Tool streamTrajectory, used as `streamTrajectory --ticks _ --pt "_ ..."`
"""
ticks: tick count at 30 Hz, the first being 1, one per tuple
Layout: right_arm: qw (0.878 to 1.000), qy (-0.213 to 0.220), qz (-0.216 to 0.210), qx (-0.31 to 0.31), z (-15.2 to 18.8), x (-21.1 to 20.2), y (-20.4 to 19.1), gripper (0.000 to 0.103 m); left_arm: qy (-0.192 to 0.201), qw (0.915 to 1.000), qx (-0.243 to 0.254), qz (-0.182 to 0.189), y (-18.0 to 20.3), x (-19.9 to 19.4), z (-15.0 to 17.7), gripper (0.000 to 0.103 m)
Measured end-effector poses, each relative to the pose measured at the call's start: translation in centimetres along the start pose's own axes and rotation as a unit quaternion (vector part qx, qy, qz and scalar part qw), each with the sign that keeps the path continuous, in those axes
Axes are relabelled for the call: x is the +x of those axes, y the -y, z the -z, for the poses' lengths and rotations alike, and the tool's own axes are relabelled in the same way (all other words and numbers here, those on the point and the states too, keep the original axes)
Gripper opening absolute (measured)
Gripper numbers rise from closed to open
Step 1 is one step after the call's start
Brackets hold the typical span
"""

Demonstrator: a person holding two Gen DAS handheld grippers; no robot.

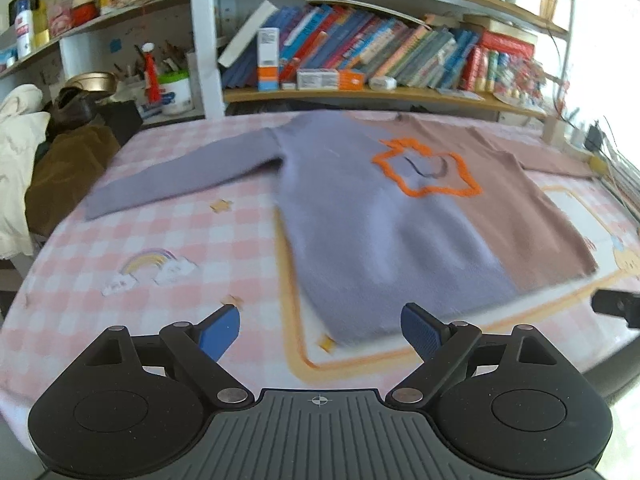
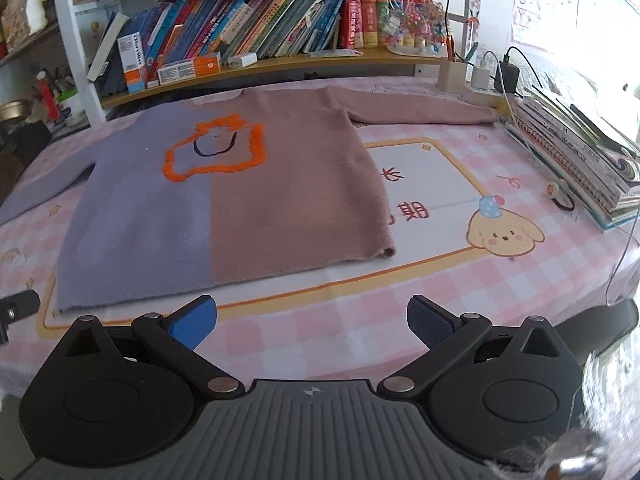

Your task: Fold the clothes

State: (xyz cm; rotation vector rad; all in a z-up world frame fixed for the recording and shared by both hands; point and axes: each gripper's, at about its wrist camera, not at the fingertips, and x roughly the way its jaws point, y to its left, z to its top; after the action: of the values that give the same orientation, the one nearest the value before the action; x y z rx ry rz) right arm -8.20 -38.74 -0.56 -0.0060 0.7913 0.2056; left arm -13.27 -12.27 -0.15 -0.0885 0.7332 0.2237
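A sweater (image 1: 360,216) (image 2: 224,196) lies flat on the table, front side up, half lilac and half dusty pink, with an orange outline patch on the chest. Both sleeves stretch out sideways: the lilac sleeve (image 1: 176,176) to the left, the pink sleeve (image 2: 420,110) to the right. My left gripper (image 1: 320,330) hovers open just short of the lilac hem corner, nothing between its blue pads. My right gripper (image 2: 312,320) is open too, a little in front of the hem's middle, over the tablecloth. Each gripper's edge shows in the other's view.
The table wears a pink checked cloth (image 2: 500,280) with cartoon prints. A bookshelf (image 1: 360,96) runs along the far edge. A stack of notebooks (image 2: 576,160) and chargers (image 2: 504,72) sit at the right. Clothes pile (image 1: 60,168) beyond the left edge.
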Motion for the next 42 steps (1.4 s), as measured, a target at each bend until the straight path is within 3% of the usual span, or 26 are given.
streamTrajectory --ticks 14,26,36,42 --pt "0.998 0.008 0.062 0.020 -1.0 0.1 -6.9 0.103 -0.002 0.9984 -0.057 0.003 -11.7 5.1 -3.2 0.092" --pt "0.996 0.000 0.086 0.006 -1.4 0.9 -10.6 0.103 0.002 0.9931 -0.110 -0.043 -19.9 8.6 -4.2 0.092" --pt "0.994 -0.017 0.111 0.005 -1.8 1.7 -11.0 0.103 0.004 0.9793 -0.189 -0.072 -24.7 12.3 -5.3 0.092" --pt "0.991 -0.027 0.131 0.005 -1.8 1.9 -10.6 0.103 0.019 0.9682 -0.241 -0.065 -26.5 14.0 -6.4 0.092"
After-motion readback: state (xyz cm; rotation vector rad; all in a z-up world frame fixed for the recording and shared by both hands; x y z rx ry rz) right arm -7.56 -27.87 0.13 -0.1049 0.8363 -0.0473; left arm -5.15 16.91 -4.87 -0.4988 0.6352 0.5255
